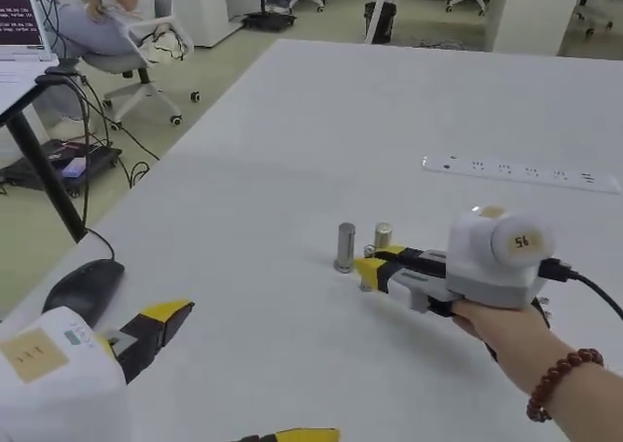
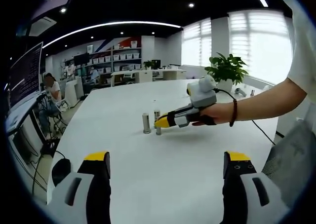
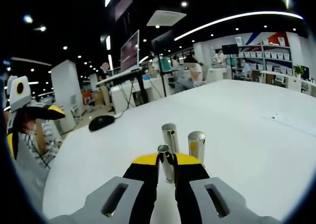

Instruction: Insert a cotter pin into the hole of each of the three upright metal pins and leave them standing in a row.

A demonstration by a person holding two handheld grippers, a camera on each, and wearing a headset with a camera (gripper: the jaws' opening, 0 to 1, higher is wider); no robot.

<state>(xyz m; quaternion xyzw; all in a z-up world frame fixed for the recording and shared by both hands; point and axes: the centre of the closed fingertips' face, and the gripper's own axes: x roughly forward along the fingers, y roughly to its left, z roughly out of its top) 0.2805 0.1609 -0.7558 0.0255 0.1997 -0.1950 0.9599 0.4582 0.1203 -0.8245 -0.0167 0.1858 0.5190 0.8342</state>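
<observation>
Three short upright metal pins stand close together on the white table (image 1: pixel 253 199). My right gripper (image 1: pixel 368 267) reaches in from the right and is shut on the nearest pin (image 3: pixel 164 161), which stands between its yellow-tipped jaws. Just beyond it are the other two pins: one (image 3: pixel 170 134) straight ahead and one (image 3: pixel 196 145) to the right, also visible from above as the left pin (image 1: pixel 346 246) and the far pin (image 1: pixel 383 235). My left gripper (image 2: pixel 167 157) hangs open and empty near the table's front left, well short of the pins (image 2: pixel 146 123). I can make out no cotter pin.
A black mouse (image 1: pixel 82 288) lies at the table's left edge. A white power strip (image 1: pixel 521 172) lies at the far right. A person sits on an office chair (image 1: pixel 127 62) beyond the table's left side, next to a desk with cables.
</observation>
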